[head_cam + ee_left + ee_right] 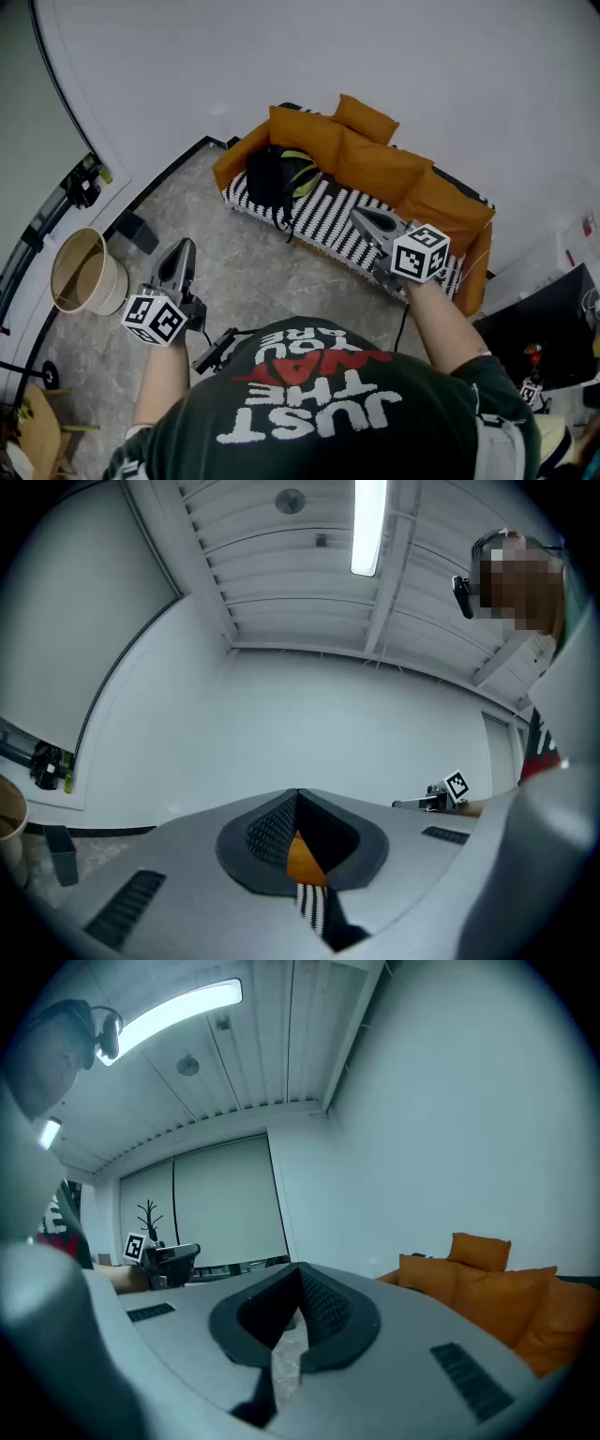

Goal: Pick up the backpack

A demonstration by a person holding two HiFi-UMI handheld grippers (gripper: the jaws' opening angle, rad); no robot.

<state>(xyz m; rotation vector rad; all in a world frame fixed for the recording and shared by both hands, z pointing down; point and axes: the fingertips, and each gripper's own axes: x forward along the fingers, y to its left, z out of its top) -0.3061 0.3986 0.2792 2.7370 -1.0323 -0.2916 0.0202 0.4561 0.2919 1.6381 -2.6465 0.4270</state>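
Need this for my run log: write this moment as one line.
phase: before pickup | backpack: on sofa, untouched | left gripper: shut, empty | right gripper: shut, empty

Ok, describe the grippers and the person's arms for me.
Left gripper and right gripper: grey bodies tapering to pointed jaws with black textured pads. Each carries a white cube with black square markers; a thin black cable hangs under the right one. The person wears a dark green short-sleeved T-shirt with white and red lettering.
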